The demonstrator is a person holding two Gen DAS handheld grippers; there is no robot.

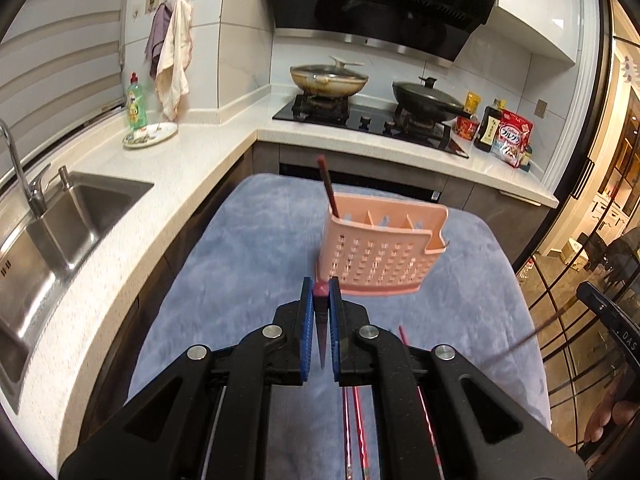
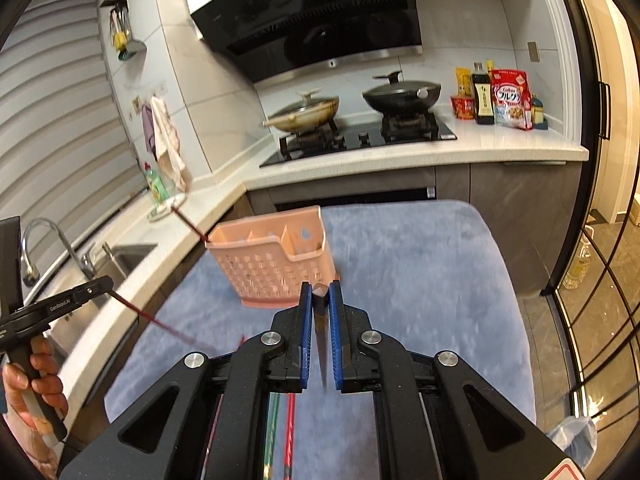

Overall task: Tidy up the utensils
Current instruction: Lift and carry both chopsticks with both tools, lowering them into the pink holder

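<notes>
Pink utensil caddy (image 1: 376, 256) stands upright on the blue cloth (image 1: 248, 248) covering the desk; one dark red chopstick (image 1: 329, 186) leans in its left end compartment. Left claw (image 1: 321, 300) is clamped on a dark red chopstick (image 1: 321, 320). Right claw (image 2: 320, 300) is clamped on a dark chopstick (image 2: 320, 328). More chopsticks (image 1: 356, 420) lie on the cloth beneath the claws.

Utensil holder (image 1: 380, 248) toward the far edge of the cloth-covered table (image 1: 248, 248), one chopstick (image 1: 329, 188) in its left compartment. More chopsticks (image 1: 356, 432) along the near edge. Sink (image 1: 68, 216) left, stove (image 1: 360, 120) behind.
</notes>
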